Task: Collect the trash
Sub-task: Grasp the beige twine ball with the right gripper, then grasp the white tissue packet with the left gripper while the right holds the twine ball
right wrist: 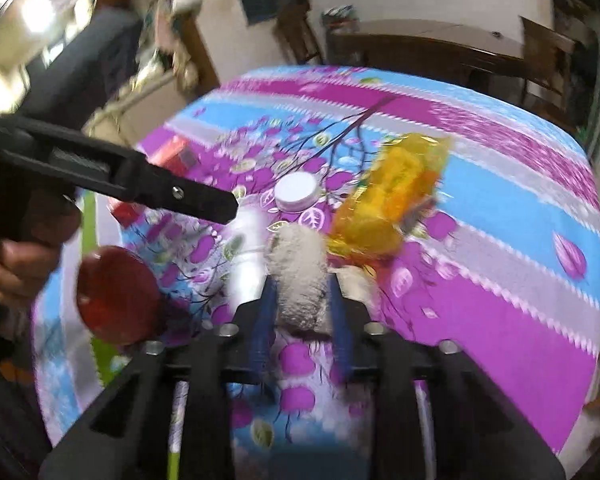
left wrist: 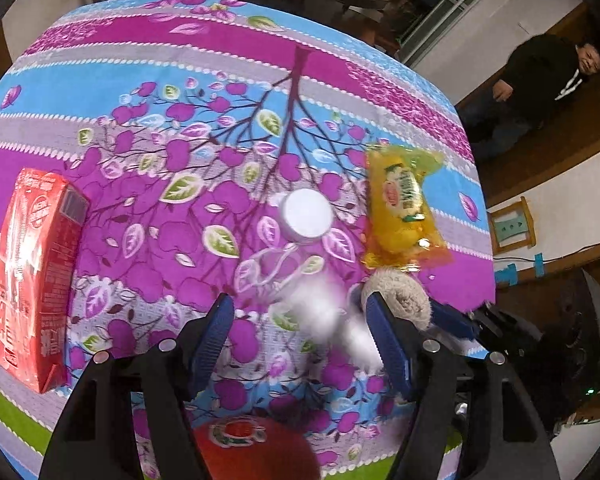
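Note:
A clear plastic bottle lies on the floral tablecloth point(left wrist: 140, 80), its white cap point(left wrist: 306, 214) pointing away from me. Its body point(left wrist: 320, 316) is a blurred white patch between the blue pads of my left gripper point(left wrist: 300, 306), which stands open around it with gaps on both sides. My right gripper point(right wrist: 300, 308) is shut on a rolled beige cloth point(right wrist: 300, 272), just above the table beside a yellow snack packet point(right wrist: 388, 196). The left wrist view shows the same cloth point(left wrist: 404, 292) and packet point(left wrist: 404, 208) to the right of my left gripper.
A red drink carton point(left wrist: 32, 272) lies at the table's left side. A red round object with a sticker point(left wrist: 244, 444) sits near the front edge. A person point(left wrist: 548, 76) stands beyond the table's right edge. A hand point(right wrist: 12, 264) holds the left gripper point(right wrist: 220, 206).

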